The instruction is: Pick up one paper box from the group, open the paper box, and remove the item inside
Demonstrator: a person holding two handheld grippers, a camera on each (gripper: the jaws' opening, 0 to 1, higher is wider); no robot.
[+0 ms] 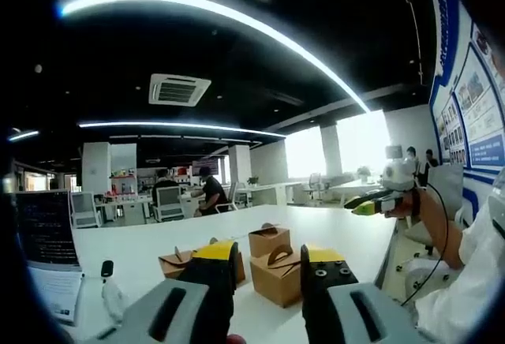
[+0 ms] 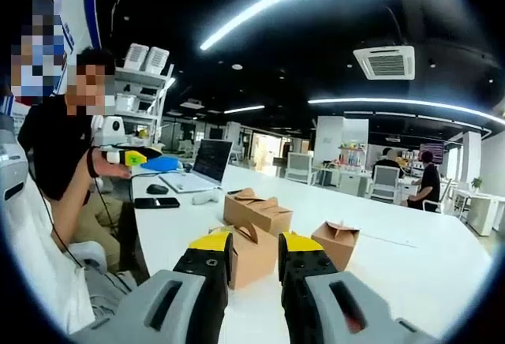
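- While both grippers hang above the near edge of a white table (image 1: 331,226), three brown paper boxes stand grouped on it, untouched.
- Left gripper (image 1: 268,269): jaws parted, nothing between them; yellow-tipped black fingers frame the group from the near side.
- Nearest box (image 1: 276,273) in the left gripper view: closed, handle upright, seen in the gap between the jaws.
- Second box (image 1: 268,239): closed, behind the first. Third box (image 1: 175,263): lower and flatter, left of the others, partly hidden by the left jaw.
- Right gripper (image 2: 254,269): jaws parted, empty, clear of the boxes.
- Right gripper view: one handled box (image 2: 251,253) seen between the jaws, a long box (image 2: 257,210) behind it, a small box (image 2: 335,241) to the right.
- Also on the table: a laptop (image 2: 207,162), a black phone (image 2: 156,202), a black mouse (image 2: 157,188).
- A seated person (image 2: 59,147) in a black top holds another yellow-tipped gripper (image 2: 130,156) at the table's far left.
- Background: other people seated at distant desks.
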